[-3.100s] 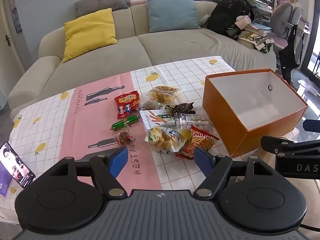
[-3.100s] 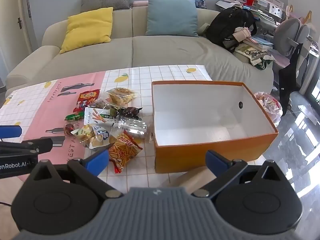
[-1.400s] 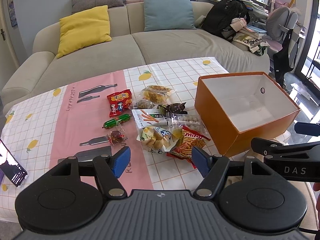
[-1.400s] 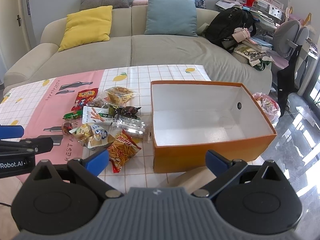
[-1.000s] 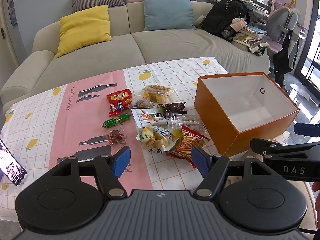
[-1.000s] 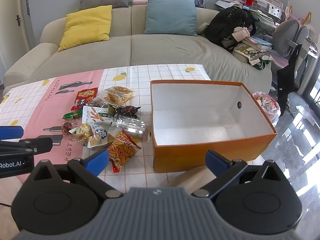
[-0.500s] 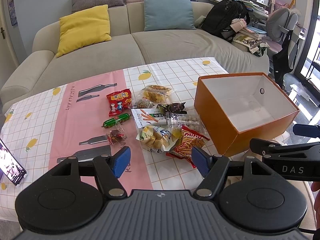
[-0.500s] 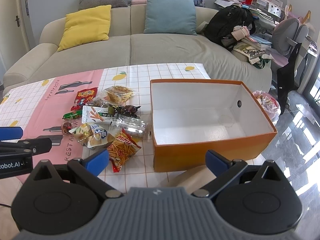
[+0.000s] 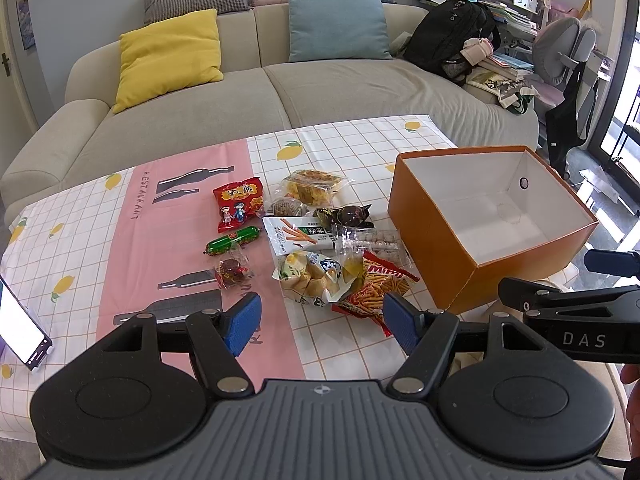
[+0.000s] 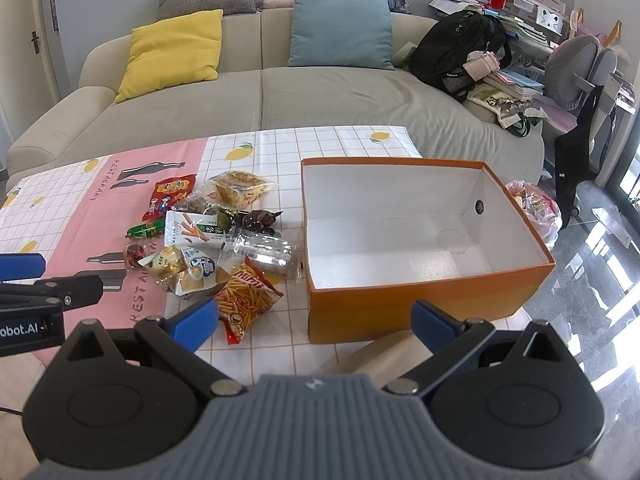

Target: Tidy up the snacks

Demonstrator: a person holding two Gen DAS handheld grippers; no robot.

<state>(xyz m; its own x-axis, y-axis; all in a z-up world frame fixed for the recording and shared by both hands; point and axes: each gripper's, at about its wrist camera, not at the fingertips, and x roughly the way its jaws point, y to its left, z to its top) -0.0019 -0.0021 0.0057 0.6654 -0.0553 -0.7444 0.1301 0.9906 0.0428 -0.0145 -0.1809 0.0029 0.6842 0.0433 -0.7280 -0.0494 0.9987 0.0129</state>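
Nothing has shifted since the earlier frames; both claws hover unmoved over the desk's (image 9: 320, 148) near edge; left claw (image 9: 320, 316) wide open, empty, snack pile (image 9: 316, 240) just ahead; right claw (image 10: 314, 320) wide open, empty, facing the orange box (image 10: 420, 300); box empty, just right of the snacks.

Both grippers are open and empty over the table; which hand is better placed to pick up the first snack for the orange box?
Left, probably. The left gripper is open just short of the Mimi chip bag and bread packet. The right gripper faces the orange box, with the snacks off to its left.
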